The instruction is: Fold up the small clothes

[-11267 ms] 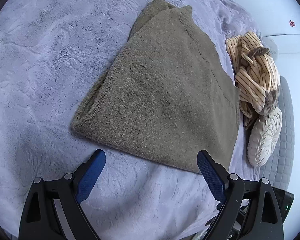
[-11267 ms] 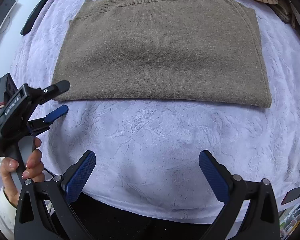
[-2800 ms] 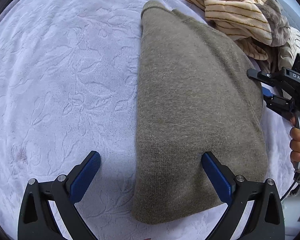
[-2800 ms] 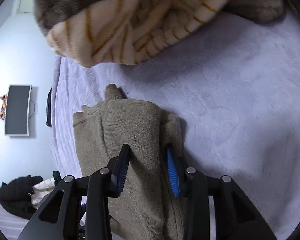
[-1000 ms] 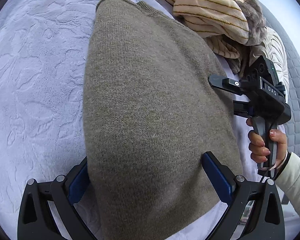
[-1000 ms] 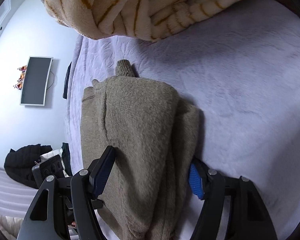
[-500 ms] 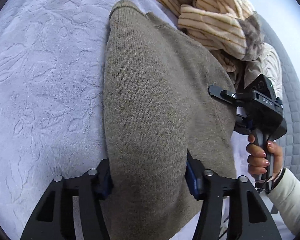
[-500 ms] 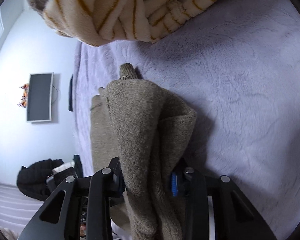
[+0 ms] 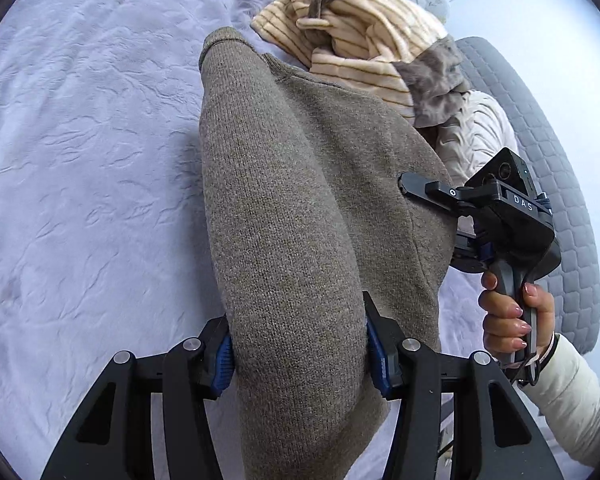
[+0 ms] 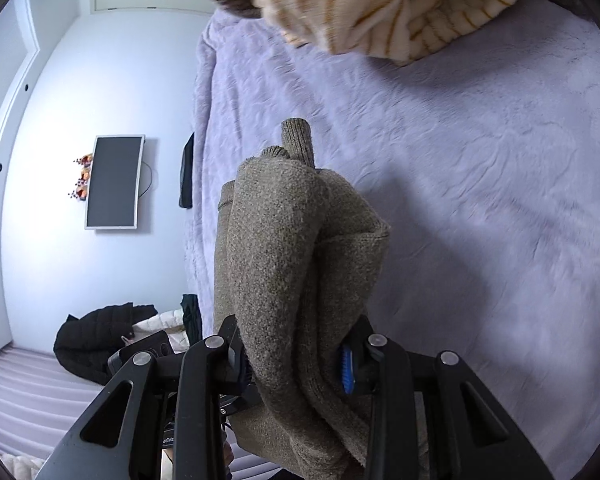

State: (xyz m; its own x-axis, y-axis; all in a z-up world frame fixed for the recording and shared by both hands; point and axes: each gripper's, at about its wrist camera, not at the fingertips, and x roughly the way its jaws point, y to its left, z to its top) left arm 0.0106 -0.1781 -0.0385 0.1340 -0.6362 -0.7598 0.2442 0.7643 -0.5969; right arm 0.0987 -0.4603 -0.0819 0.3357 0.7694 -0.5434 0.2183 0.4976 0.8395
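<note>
Coarse matt knit sweater (image 9: pixel 300 208), plush embossed blanket (image 9: pixel 80 184), ribbed fleece garment (image 9: pixel 360 40)

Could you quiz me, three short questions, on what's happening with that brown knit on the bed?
1. True or false: the brown sweater lies flat and untouched on the lilac bedspread.
2. How many hand-held grippers clamp it?
3. The striped garment lies: A) beyond the sweater, B) under it, C) in a gripper.

Key: 1 false; it is bunched and held. 2 two: the left hand-held gripper and the right hand-held gripper. 3 A.
</note>
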